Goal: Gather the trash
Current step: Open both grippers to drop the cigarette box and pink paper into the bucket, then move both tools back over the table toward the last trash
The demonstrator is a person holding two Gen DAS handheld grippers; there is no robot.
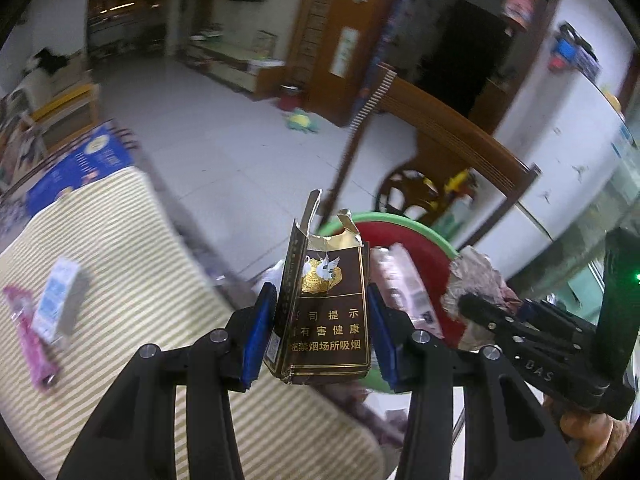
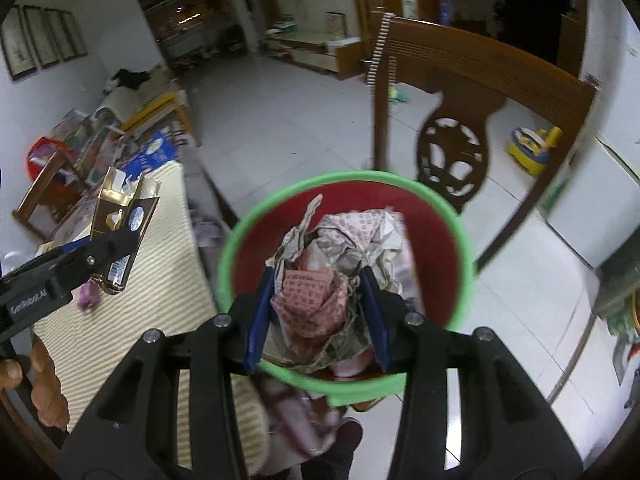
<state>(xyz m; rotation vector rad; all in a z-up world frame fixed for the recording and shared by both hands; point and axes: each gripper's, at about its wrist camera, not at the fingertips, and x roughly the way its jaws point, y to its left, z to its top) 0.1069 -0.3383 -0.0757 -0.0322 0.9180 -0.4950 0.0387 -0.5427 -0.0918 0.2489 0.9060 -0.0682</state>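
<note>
My left gripper (image 1: 322, 320) is shut on a torn brown and gold cigarette pack (image 1: 326, 312), held upright beside the table edge; pack and gripper also show in the right wrist view (image 2: 120, 236). My right gripper (image 2: 318, 312) is shut on a crumpled wad of pink and white printed paper (image 2: 316, 304), held over the red bin with a green rim (image 2: 466, 264). More crumpled paper (image 2: 360, 228) lies in the bin. The bin (image 1: 404, 240) and the right gripper (image 1: 488, 314) show in the left wrist view.
A striped yellow cloth (image 1: 132, 280) covers the table, with a small white and blue box (image 1: 56, 304) and a pink wrapper (image 1: 30, 340) on it. A wooden chair (image 2: 460, 80) stands behind the bin. A blue box (image 1: 80, 164) lies at the table's far end.
</note>
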